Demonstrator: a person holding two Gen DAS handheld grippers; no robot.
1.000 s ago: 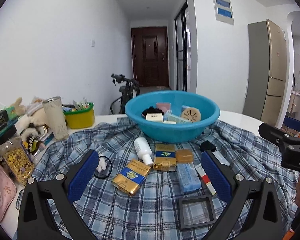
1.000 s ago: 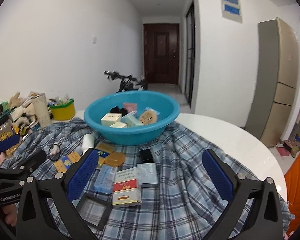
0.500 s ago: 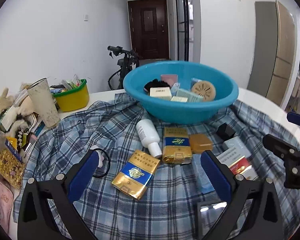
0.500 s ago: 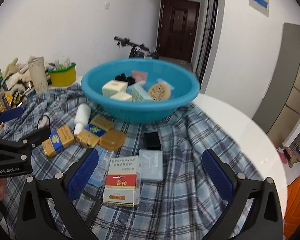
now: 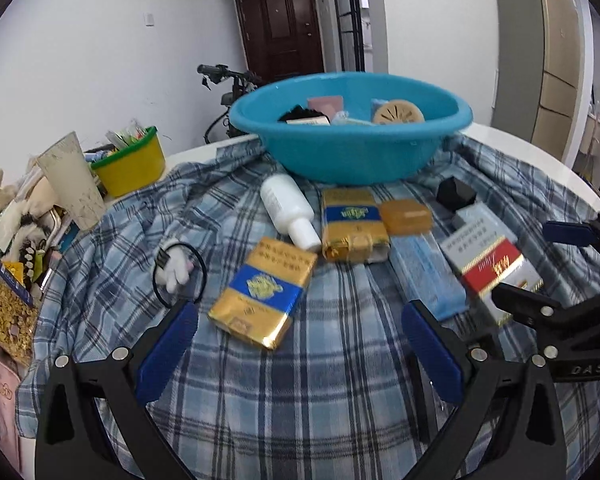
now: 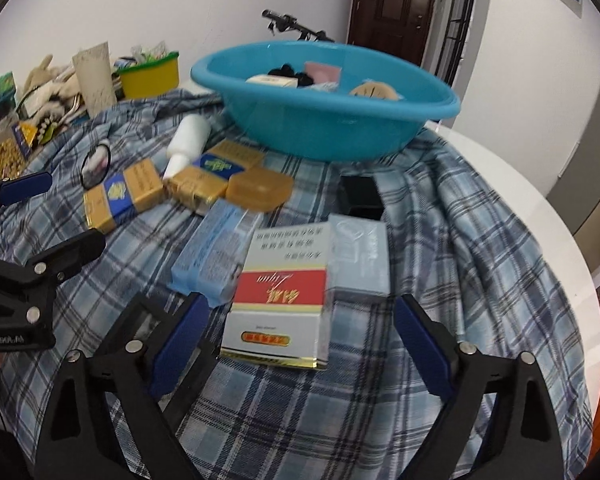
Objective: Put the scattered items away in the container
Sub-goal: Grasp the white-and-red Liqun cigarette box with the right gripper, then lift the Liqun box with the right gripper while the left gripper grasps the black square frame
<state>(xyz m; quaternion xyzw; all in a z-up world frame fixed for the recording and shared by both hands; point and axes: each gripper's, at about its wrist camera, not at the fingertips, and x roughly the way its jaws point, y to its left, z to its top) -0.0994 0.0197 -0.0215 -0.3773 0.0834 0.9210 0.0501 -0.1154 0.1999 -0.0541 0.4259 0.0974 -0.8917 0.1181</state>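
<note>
Scattered items sit on the plaid cloth [image 5: 340,380] in front of the blue basin [image 5: 352,148], none gripped. Left gripper [image 5: 296,344] jaws spread wide, empty, low over the cloth; nearest to it, the gold-and-blue pack [image 5: 266,292] lies flat between and just beyond its pads. Left of that pack: black hair tie [image 5: 180,276] looped around a small white thing. Right gripper [image 6: 300,340] also wide, empty, with the red-and-white carton [image 6: 282,300] lying flat between its pads, close in. Touching that carton: light blue box [image 6: 212,256] on its left, grey-blue box [image 6: 360,258] on its right. Further out: second gold pack [image 5: 354,224], amber case [image 5: 406,216] touching it, white bottle [image 5: 290,210] lying on its side with cap toward the camera, small black box [image 5: 456,194]. Basin sits at the far edge of the cloth, already holding a round tan disc [image 5: 398,114], a pink square, a black bundle and a pale box. Off-cloth left: yellow tub [image 5: 130,164], speckled tumbler [image 5: 74,186], plush toys, snack bag.
</note>
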